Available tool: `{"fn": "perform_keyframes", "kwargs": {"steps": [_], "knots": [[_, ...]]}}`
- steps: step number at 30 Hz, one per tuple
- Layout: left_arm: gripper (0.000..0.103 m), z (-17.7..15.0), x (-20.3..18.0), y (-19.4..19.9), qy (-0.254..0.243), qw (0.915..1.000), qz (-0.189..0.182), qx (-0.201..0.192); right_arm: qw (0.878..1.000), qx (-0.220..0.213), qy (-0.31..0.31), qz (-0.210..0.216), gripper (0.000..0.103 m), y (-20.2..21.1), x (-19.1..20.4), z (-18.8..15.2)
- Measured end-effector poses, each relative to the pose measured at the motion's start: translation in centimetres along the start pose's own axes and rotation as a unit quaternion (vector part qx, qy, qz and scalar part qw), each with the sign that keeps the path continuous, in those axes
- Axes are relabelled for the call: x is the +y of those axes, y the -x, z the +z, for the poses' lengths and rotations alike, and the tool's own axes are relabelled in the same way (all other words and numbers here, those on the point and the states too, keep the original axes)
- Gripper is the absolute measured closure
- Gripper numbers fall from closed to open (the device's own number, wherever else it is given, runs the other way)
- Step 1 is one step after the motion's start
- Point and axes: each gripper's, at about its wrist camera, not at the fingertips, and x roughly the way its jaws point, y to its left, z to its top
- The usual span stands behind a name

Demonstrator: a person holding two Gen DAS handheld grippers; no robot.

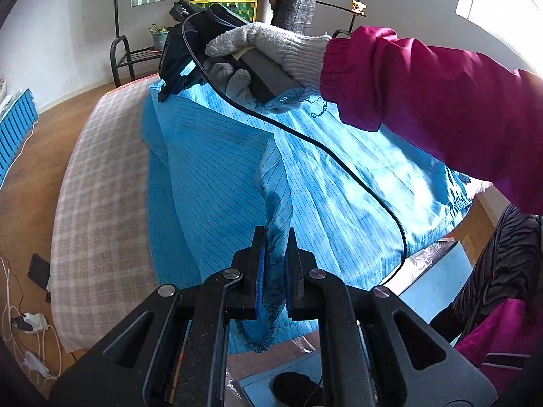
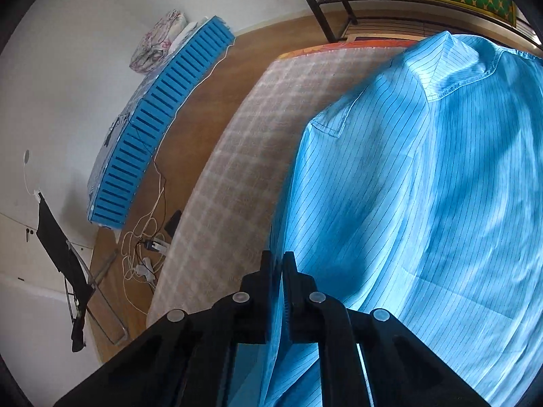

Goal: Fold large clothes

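A large light-blue pinstriped garment (image 1: 220,169) lies spread over a checked pad (image 1: 101,186). My left gripper (image 1: 275,237) is shut on a bunched sleeve end of it at the near edge, with frayed cloth hanging below the pads. At the far end, a gloved hand (image 1: 278,44) holds my right gripper (image 1: 164,95) down on the garment's edge. In the right wrist view, the right gripper (image 2: 278,261) is shut on a thin edge of the garment (image 2: 424,186), beside the pad (image 2: 244,129). The collar (image 2: 458,78) lies further on.
A pink sleeve (image 1: 424,95) and a black cable (image 1: 305,135) cross over the garment. A blue slatted panel (image 2: 152,129) leans along the wall. Loose cords and plugs (image 2: 142,247) lie on the wooden floor. A black rack (image 2: 325,10) stands past the pad. A phone (image 1: 39,271) lies beside it.
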Motion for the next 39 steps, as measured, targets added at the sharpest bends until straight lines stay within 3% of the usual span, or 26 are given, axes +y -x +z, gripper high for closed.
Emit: {"fn": "perform_keyframes", "kwargs": {"steps": [6, 12, 17, 19, 25, 28, 30, 34, 37, 38, 39], "knots": [[0.096, -0.9, -1.5, 0.1, -0.030, 0.9994, -0.018, 0.009, 0.999, -0.045, -0.018, 0.019, 0.103, 5.2, -2.2, -1.8], [0.096, -2.1, -4.2, 0.3, -0.082, 0.9956, -0.039, 0.024, 0.989, -0.092, -0.107, 0.043, 0.103, 10.3, -8.8, -8.4], [0.096, -3.0, -5.8, -0.5, -0.107, 0.9925, -0.040, 0.043, 0.982, -0.057, -0.182, 0.018, 0.103, 8.7, -13.7, -13.4], [0.096, -3.2, -5.9, -0.5, -0.109, 0.9923, -0.034, 0.046, 0.982, -0.043, -0.184, 0.023, 0.103, 7.5, -13.6, -13.9], [0.096, -3.9, -4.8, 0.5, -0.100, 0.9930, -0.012, 0.062, 0.993, -0.017, -0.112, 0.023, 0.103, 4.9, -8.3, -12.5], [0.081, -4.3, -3.8, 1.4, -0.071, 0.9948, -0.007, 0.072, 0.995, -0.026, -0.099, 0.007, 0.103, 5.2, -7.9, -12.0], [0.054, -4.5, -2.9, 2.4, -0.043, 0.9968, -0.014, 0.065, 0.994, -0.033, -0.108, 0.004, 0.103, 5.9, -8.7, -12.0], [0.053, -4.3, 0.2, 4.4, 0.030, 0.9981, -0.034, 0.042, 0.992, -0.033, -0.119, 0.002, 0.103, 6.9, -10.2, -13.2], [0.053, -3.6, 3.6, 3.8, 0.105, 0.9932, -0.023, 0.044, 0.991, -0.027, -0.127, 0.012, 0.100, 7.3, -11.3, -14.7], [0.053, -3.4, 4.7, 3.1, 0.127, 0.9903, -0.022, 0.051, 0.991, -0.025, -0.130, 0.010, 0.094, 7.3, -11.4, -15.3], [0.053, -3.3, 5.8, 2.2, 0.151, 0.9865, -0.018, 0.061, 0.991, -0.022, -0.135, 0.008, 0.080, 7.5, -11.7, -15.8]]}}
